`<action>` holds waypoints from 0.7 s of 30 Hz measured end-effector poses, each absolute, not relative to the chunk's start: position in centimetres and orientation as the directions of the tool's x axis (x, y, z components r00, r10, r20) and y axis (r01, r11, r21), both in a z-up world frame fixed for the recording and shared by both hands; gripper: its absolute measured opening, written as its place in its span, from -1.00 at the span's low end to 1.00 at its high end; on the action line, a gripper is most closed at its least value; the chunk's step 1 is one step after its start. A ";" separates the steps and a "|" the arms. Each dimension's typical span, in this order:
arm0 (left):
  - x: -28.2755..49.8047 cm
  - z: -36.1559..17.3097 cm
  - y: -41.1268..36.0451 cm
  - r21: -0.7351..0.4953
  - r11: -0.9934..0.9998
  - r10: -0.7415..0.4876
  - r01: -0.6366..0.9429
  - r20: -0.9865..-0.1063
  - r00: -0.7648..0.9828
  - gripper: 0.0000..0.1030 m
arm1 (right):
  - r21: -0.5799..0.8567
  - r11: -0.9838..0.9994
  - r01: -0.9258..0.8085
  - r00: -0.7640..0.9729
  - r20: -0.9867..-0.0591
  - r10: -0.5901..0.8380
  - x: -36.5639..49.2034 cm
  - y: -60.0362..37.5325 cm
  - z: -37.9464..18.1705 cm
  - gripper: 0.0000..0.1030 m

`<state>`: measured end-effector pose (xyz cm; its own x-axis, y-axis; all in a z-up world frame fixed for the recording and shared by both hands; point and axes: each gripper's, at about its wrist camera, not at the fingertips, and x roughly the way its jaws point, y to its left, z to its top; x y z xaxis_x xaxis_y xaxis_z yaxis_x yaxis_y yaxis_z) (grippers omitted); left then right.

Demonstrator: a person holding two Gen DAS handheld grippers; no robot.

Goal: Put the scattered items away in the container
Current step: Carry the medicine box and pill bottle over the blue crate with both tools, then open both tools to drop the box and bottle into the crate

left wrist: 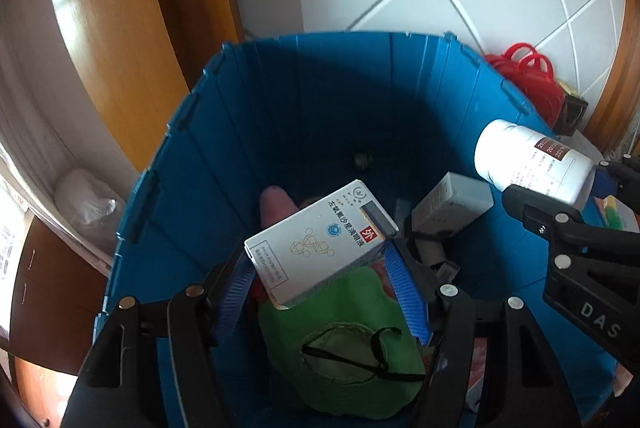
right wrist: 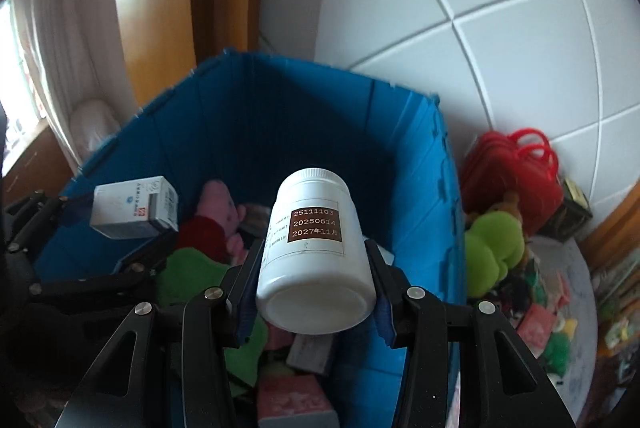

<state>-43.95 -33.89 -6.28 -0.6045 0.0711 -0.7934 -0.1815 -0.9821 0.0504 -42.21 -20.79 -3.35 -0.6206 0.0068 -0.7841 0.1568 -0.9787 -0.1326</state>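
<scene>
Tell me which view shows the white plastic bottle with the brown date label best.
The right wrist view: the white plastic bottle fills the centre, label readable, between the right gripper. The left wrist view shows it small at the right edge.

This looks like a lived-in room of a home. The floor (right wrist: 500,28) is laid with large white tiles with grey joints, and a varnished wooden door or frame (left wrist: 116,40) stands at the edge of it, beside a pale curtain (right wrist: 60,48) lit by daylight. A blue folding plastic storage bin (left wrist: 320,100) sits on the tiles, holding household odds and ends: a pink plush toy (right wrist: 218,206), green fabric (left wrist: 352,308) and small medicine cartons (left wrist: 452,204). Beside the bin lie red plastic bags (right wrist: 516,168), a green soft toy (right wrist: 494,248) and a scatter of small colourful packets (right wrist: 552,312) on a round pale mat (right wrist: 576,268).
</scene>
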 end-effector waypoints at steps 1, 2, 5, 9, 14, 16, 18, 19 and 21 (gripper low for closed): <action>-44.4 -7.1 -34.0 0.009 -0.980 0.105 -0.197 -0.822 -0.560 0.27 | -0.138 -0.979 0.148 -0.599 -0.801 0.022 -42.8 -20.7 -4.5 -0.11; -44.6 -7.6 -33.9 -0.013 -0.979 0.123 -0.204 -0.836 -0.535 0.27 | -0.143 -0.980 0.140 -0.580 -0.814 0.036 -43.3 -20.6 -5.6 -0.11; -45.0 -7.8 -33.5 -0.023 -0.978 0.127 -0.208 -0.856 -0.501 0.27 | -0.158 -0.980 0.120 -0.548 -0.834 0.067 -44.3 -20.4 -7.3 -0.11; -45.2 -7.8 -33.1 -0.024 -0.976 0.128 -0.214 -0.864 -0.486 0.46 | -0.167 -0.981 0.094 -0.557 -0.826 0.087 -45.4 -19.4 -7.5 -0.11; -45.2 -7.1 -33.6 -0.019 -0.974 0.133 -0.226 -0.855 -0.501 0.57 | -0.184 -0.980 0.071 -0.598 -0.795 0.106 -45.7 -19.5 -6.1 -0.09; -45.0 -6.8 -33.7 -0.013 -0.975 0.130 -0.224 -0.848 -0.514 0.57 | -0.191 -0.980 0.062 -0.614 -0.781 0.113 -45.8 -19.6 -5.5 0.05; -44.7 -6.6 -33.7 -0.004 -0.976 0.123 -0.219 -0.838 -0.531 0.58 | -0.199 -0.978 0.055 -0.630 -0.767 0.121 -45.5 -19.6 -4.7 0.39; -44.4 -6.5 -33.8 -0.005 -0.976 0.124 -0.217 -0.836 -0.535 0.58 | -0.202 -0.978 0.053 -0.638 -0.760 0.123 -45.3 -19.6 -4.4 0.39; -43.9 -6.2 -34.1 -0.017 -0.977 0.133 -0.215 -0.831 -0.539 0.58 | -0.196 -0.979 0.051 -0.652 -0.749 0.116 -44.6 -19.5 -3.4 0.39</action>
<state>-43.94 -34.05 -6.20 -0.5395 0.1330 -0.8314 -0.2147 -0.9765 -0.0169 -44.59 -19.47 -3.43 -0.6522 0.1163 -0.7491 0.0508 -0.9792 -0.1963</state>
